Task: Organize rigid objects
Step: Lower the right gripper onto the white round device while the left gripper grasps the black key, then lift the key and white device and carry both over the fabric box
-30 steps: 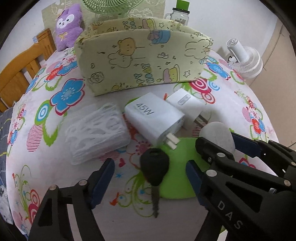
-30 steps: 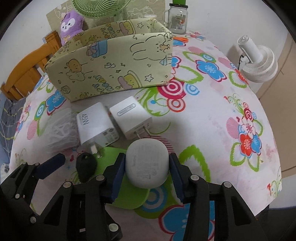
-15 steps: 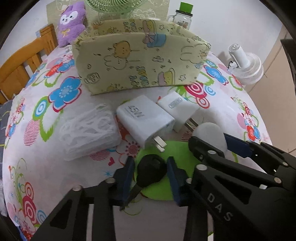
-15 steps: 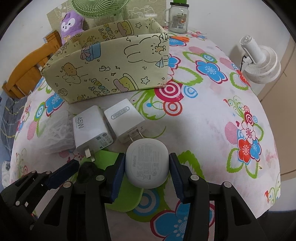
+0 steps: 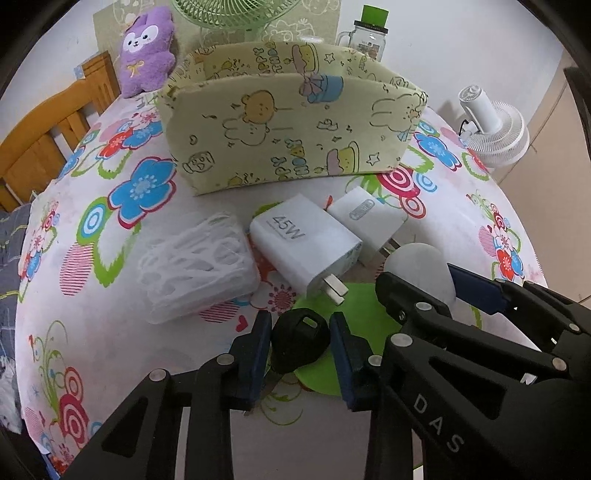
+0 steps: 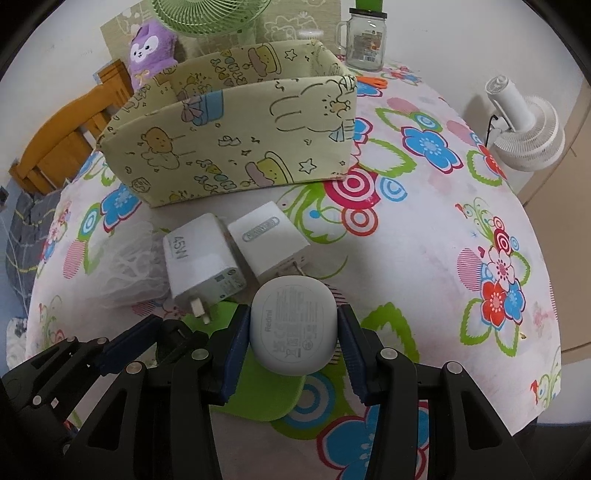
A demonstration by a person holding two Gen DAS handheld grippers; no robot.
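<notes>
My left gripper (image 5: pixel 300 341) is shut on the black head of a car key (image 5: pixel 299 341), its blade slanting down toward the flowered cloth. Just to its right, my right gripper (image 6: pixel 293 341) is shut on a white rounded earbud case (image 6: pixel 293 328); the same case (image 5: pixel 421 273) shows in the left wrist view. Ahead lie a white 45W charger (image 5: pixel 306 243), a smaller white charger (image 5: pixel 365 221) and a clear box of white floss picks (image 5: pixel 199 262). Behind them stands a yellow cartoon-print fabric bin (image 5: pixel 291 136), open at the top.
A purple plush toy (image 5: pixel 147 51), a green fan (image 5: pixel 236 14) and a glass jar with a green lid (image 5: pixel 369 33) stand behind the bin. Off the table's right edge sits a white fan (image 5: pixel 495 129). A wooden chair (image 5: pixel 48 129) is at the left.
My left gripper's jaws closed from wide open onto the key's head and tilted the key up. The right gripper kept its hold on the earbud case and lifted it slightly.
</notes>
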